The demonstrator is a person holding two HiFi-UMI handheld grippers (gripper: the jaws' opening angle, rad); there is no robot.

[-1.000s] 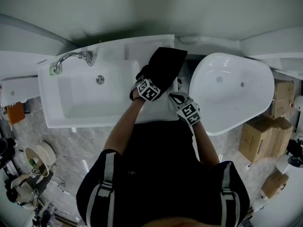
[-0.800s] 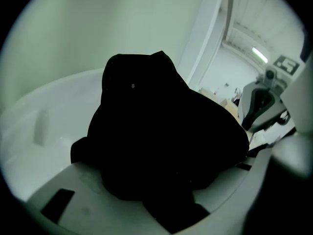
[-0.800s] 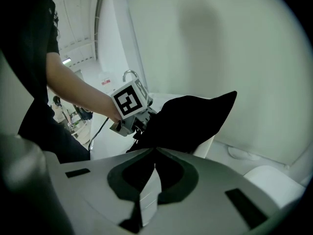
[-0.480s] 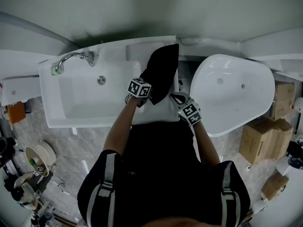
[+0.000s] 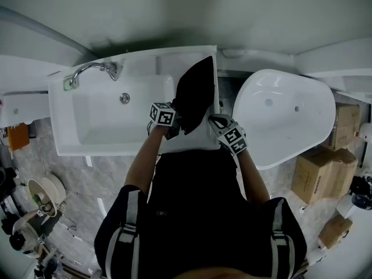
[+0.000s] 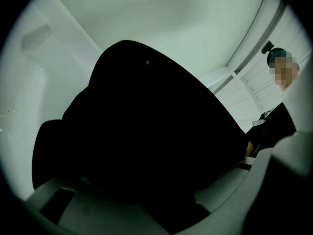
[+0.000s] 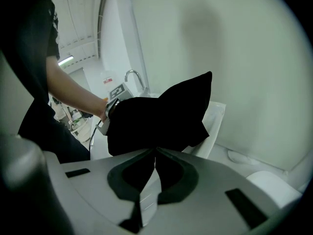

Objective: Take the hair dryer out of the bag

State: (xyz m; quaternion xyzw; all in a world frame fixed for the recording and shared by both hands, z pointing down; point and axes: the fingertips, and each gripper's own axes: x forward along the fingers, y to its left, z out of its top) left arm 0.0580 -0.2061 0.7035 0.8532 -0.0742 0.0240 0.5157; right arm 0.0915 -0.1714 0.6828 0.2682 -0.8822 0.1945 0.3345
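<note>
Black bag [image 5: 195, 95] held up right of sink [image 5: 87, 141]. Left gripper [image 5: 178, 120] clamped wide round its bulk; right gripper [image 5: 213, 121] pinched tight on its edge.

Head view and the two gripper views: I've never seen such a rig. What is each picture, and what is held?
No robot here: a person holds a two-jaw tool in each hand, and the cubes with square markers are part of those tools. The head view comes from a camera on the person's head, looking down on a white sink with a faucet and a white tub beside it. The other two pictures come from cameras riding on each tool, looking along its jaws. The left gripper grips a bulky part of a black bag, which fills its view. The right gripper has its jaws shut, apparently pinching the bag's lower edge. Whatever is inside the bag is hidden.
</note>
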